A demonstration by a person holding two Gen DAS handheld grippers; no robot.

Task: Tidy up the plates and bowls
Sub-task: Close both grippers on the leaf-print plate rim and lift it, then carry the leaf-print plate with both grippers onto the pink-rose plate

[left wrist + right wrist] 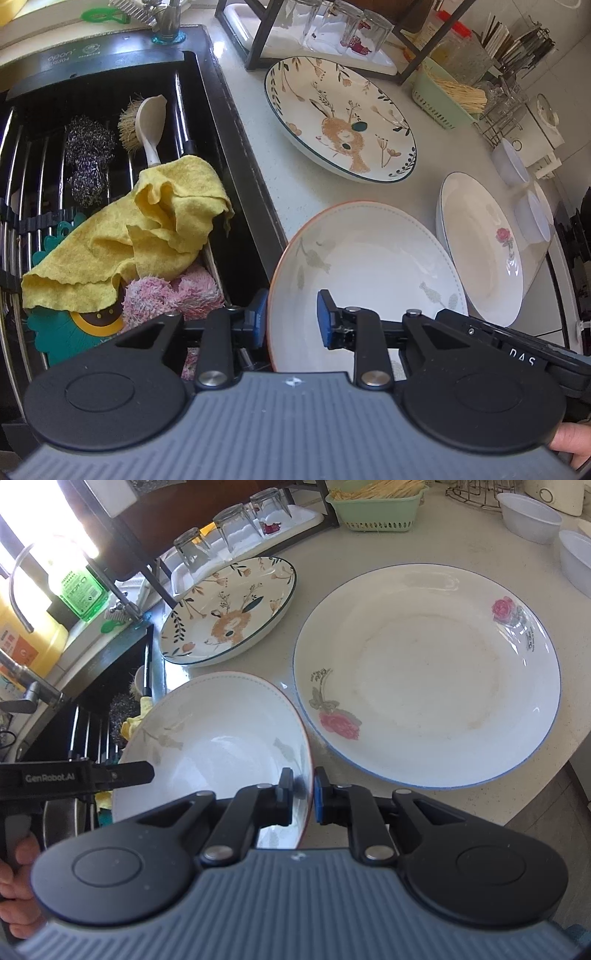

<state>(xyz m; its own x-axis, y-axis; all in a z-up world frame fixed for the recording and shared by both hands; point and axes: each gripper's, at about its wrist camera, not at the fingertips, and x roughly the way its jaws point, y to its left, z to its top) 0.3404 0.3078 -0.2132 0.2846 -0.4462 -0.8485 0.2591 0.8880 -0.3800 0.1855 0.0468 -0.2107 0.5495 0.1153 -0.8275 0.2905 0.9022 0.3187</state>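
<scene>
Gripping leaf-print bowl (221,746) at opposite rim edges, tilted at counter edge: my right gripper (303,794) clenched on right rim, my left gripper (291,317) straddling left rim, pads seemingly pressing, hard to confirm. Pale speckled counter (295,184) beneath. Beside bowl, rose plate (424,675) lying flat. Left, black sink (207,74) holding yellow cloth (147,229). Farther, deer plate (229,613), then upturned glasses (229,524), green basket (373,509).

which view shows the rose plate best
The right wrist view: the rose plate lies nearly whole and face-on, both roses visible. The left wrist view shows it squeezed at the right edge, one rose visible.
</scene>
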